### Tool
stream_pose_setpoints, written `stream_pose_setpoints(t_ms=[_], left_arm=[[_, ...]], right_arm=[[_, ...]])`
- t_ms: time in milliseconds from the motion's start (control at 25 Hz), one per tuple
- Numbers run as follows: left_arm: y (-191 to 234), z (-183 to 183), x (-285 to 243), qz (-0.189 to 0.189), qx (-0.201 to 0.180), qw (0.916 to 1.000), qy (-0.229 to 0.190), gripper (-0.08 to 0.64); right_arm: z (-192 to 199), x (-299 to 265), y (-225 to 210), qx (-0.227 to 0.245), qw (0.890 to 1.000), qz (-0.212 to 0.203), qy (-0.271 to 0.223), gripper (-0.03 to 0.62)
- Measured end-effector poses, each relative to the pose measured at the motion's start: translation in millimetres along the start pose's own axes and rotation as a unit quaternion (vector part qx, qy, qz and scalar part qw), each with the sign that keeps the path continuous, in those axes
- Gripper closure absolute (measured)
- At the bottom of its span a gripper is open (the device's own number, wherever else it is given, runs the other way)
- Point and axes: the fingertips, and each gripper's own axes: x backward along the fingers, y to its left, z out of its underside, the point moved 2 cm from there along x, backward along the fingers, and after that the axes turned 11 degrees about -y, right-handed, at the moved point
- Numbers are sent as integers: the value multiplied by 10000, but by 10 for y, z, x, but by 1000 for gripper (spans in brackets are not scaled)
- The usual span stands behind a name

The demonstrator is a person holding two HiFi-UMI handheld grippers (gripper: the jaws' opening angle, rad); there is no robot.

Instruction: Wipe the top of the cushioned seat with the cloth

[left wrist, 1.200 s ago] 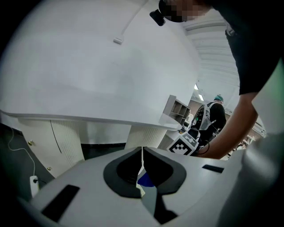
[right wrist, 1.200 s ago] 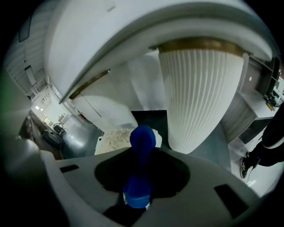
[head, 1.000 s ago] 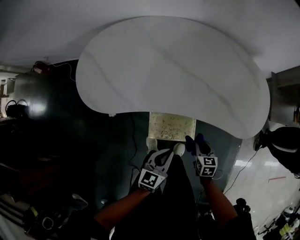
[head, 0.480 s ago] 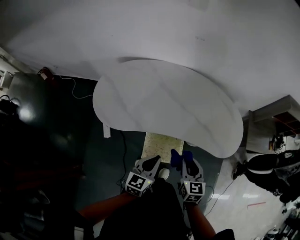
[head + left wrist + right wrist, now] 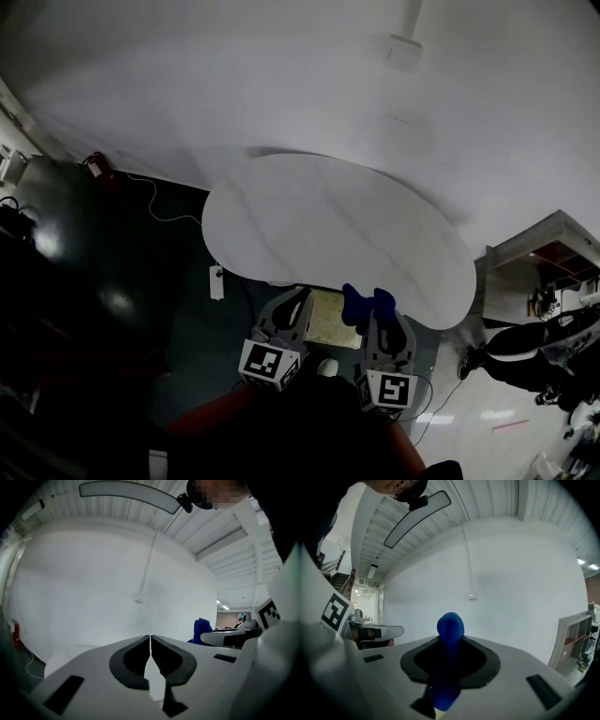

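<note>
In the head view the cushioned seat (image 5: 327,317), pale yellow and speckled, shows as a small patch below the white table (image 5: 337,234), between my two grippers. My left gripper (image 5: 298,302) is raised at its left edge, jaws shut with nothing between them (image 5: 150,641). My right gripper (image 5: 370,305) is beside it on the right, shut on a blue cloth (image 5: 361,302) that bulges past the fingertips. In the right gripper view the blue cloth (image 5: 449,658) fills the gap between the jaws. Both grippers point up at the white wall.
A white kidney-shaped table covers most of the seat. A power strip (image 5: 217,279) and cable lie on the dark floor at left. A white shelf unit (image 5: 544,253) stands at right. A person in dark clothes (image 5: 534,347) is at the far right.
The head camera has tilted up and back, showing more wall. Both grippers have drawn toward me and lifted, now pointing at the wall. The cloth stays clamped in the right gripper.
</note>
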Motion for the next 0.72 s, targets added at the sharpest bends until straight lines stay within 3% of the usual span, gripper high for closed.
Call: stream_pose_setpoints(t_ms=[200,720], left_arm=[[-16,-340,36,32,-365,9984,-424,540],[-47,-383,-57,230,-305,9976,-575,538]], right_arm=[[-338,-115,167,77,9993,-55,-363,471],[-338,-144,365,240,9990,-56,-365,472]])
